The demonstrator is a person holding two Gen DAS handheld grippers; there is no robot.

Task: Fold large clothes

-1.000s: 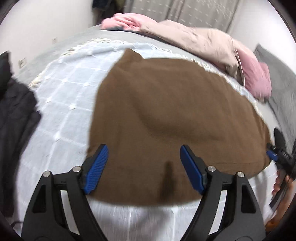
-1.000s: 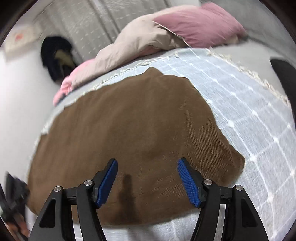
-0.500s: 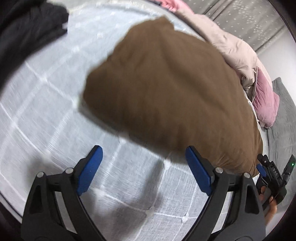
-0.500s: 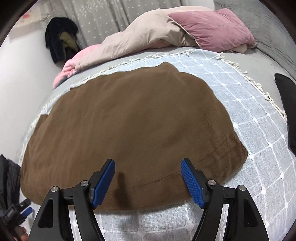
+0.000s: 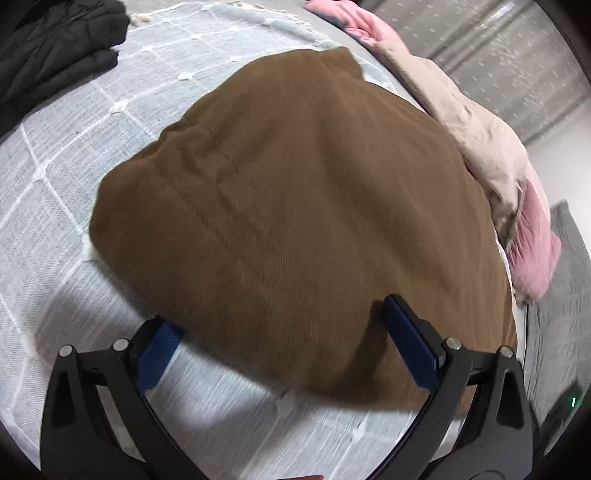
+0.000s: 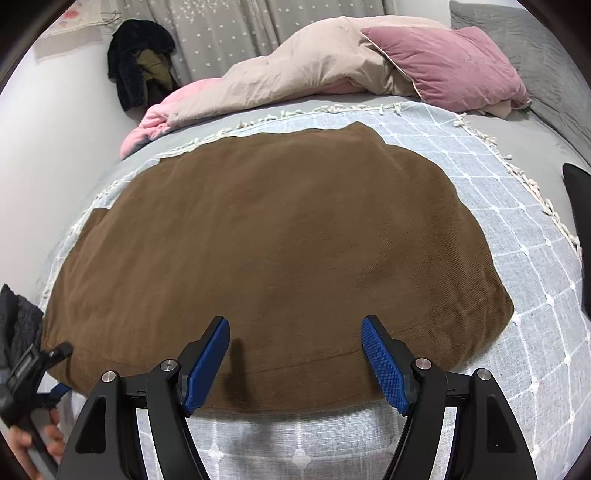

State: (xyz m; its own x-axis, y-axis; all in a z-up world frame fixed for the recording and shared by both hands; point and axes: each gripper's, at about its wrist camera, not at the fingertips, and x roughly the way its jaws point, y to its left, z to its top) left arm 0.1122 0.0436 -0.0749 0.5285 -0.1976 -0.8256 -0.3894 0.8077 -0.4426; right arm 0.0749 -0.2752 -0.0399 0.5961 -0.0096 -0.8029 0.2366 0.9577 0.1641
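A big bed (image 6: 517, 147) fills the room, and a wall (image 6: 55, 129) stands along one side. Gray curtains with small white stars (image 6: 229, 33) hang behind the bed. A pale blue blanket with white squares (image 6: 535, 295) and a fringe along its edge covers most of the bed.

The brown garment (image 6: 277, 240) lies flat in the middle of the blanket. It looks thick and has fine ribs. In the left wrist view its near edge (image 5: 240, 362) hangs over the left blue pad.

A beige comforter (image 6: 314, 70) is bunched up at the far end of the bed, with a pink pillow (image 6: 450, 62) on it and a gray pillow (image 6: 535, 48) beside that. A dark coat (image 6: 140, 66) hangs by the curtains. A black jacket (image 5: 48, 48) lies on the blanket, well apart from the brown garment.

The right gripper (image 6: 295, 358) is spread wide over the near edge of the garment and pinches nothing. The left gripper (image 5: 284, 354) is spread wide too, with one pad under the cloth edge and the other pad on top of the cloth. In the right wrist view it shows at the garment's left corner (image 6: 33, 373).
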